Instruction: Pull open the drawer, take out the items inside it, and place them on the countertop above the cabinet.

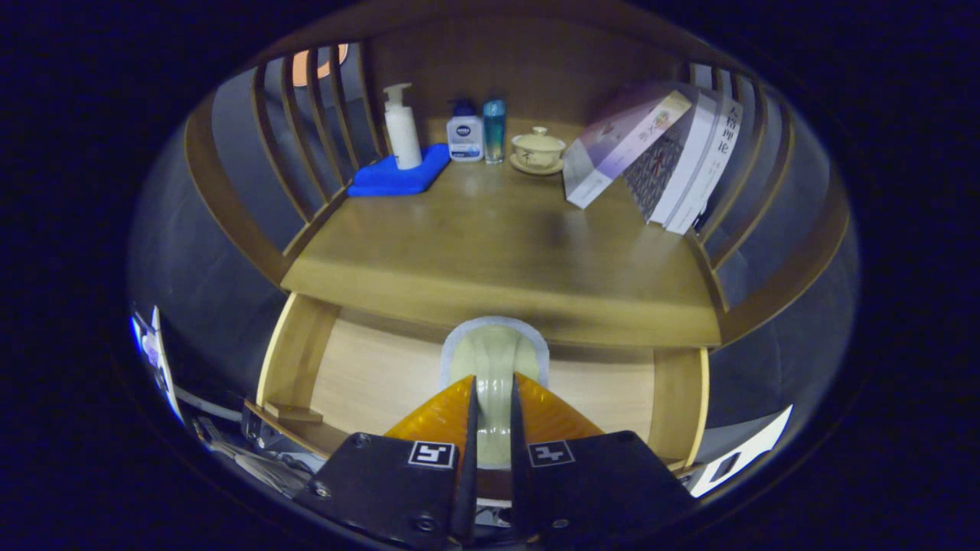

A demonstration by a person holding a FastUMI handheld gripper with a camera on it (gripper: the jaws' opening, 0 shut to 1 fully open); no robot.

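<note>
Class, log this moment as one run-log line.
drawer: open | gripper: shut on pale green item, over drawer | countertop: item not yet placed

Countertop middle open; back and right side crowded

Countertop (pixel 490 245): bottles (pixel 465 132) and cup (pixel 538 148) at 12 o'clock, books (pixel 658 153) at 2, cloth (pixel 398 176) at 10; the gripper (pixel 490 398) pinches a pale item (pixel 494 360) over the drawer (pixel 367 375).

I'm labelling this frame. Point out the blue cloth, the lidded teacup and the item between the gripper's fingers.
blue cloth (pixel 398 177): gripper view, its top face.
lidded teacup (pixel 538 147): gripper view, the cup's side.
pale green item (pixel 492 360): gripper view, its upper part above the fingers.
</note>
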